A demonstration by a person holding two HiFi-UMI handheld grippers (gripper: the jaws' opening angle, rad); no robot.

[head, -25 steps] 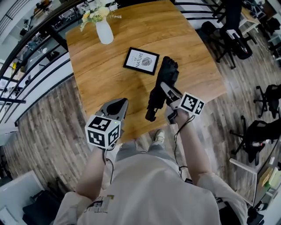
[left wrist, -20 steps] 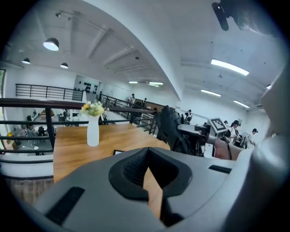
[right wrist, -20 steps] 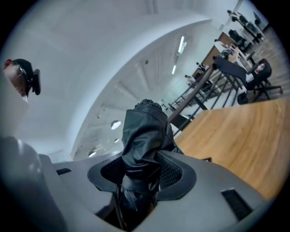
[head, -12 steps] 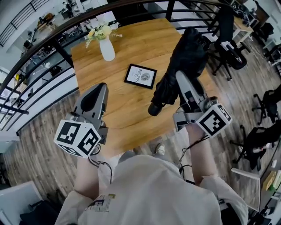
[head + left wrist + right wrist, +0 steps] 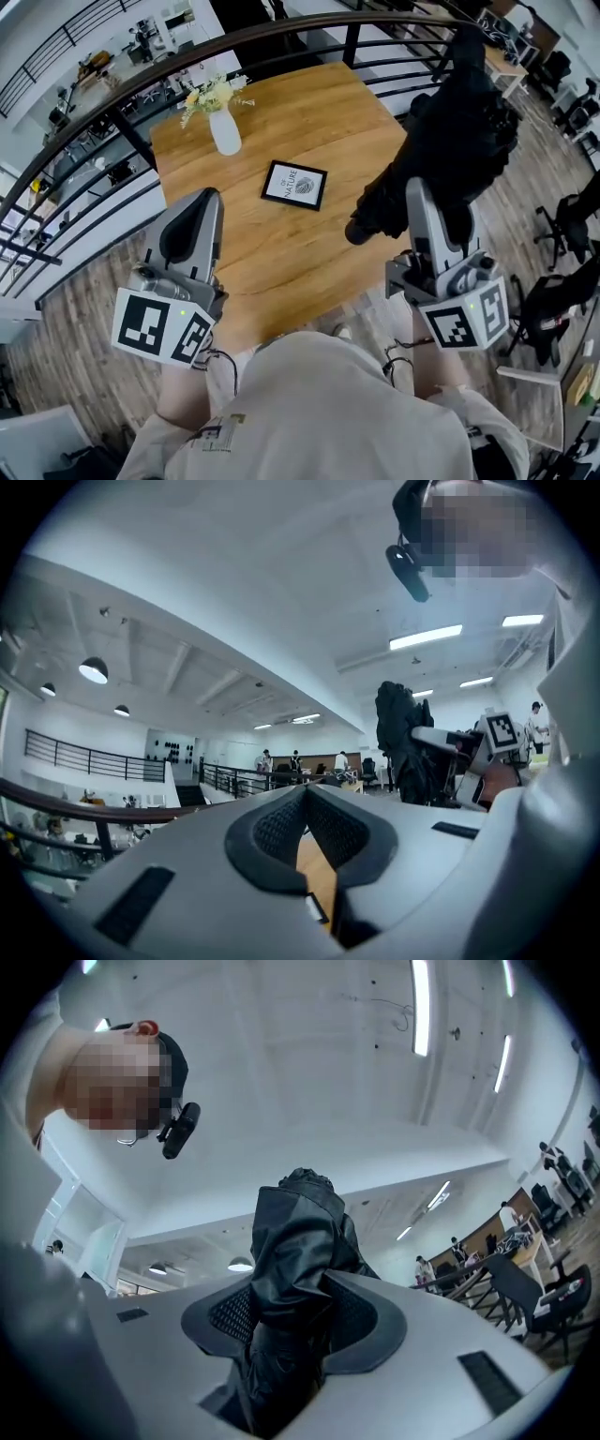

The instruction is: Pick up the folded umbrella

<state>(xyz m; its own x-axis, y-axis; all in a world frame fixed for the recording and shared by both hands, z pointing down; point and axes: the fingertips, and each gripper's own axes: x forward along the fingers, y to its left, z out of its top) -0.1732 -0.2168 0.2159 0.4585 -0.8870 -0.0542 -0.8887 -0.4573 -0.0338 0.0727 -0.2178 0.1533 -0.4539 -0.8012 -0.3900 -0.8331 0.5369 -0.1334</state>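
Cannot read the print on the small black-framed white picture [image 5: 295, 185] on the light-brown wooden table [image 5: 281, 253]: too small. Cannot see, in the head view, the middle of the black folded fabric umbrella [image 5: 450, 131] behind the grey right gripper [image 5: 419, 192]. Cannot follow its lower end in the right gripper view, lost in the dark between the jaws.

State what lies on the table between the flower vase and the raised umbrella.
A black-framed picture lies flat between the vase and the umbrella, as the head view shows.
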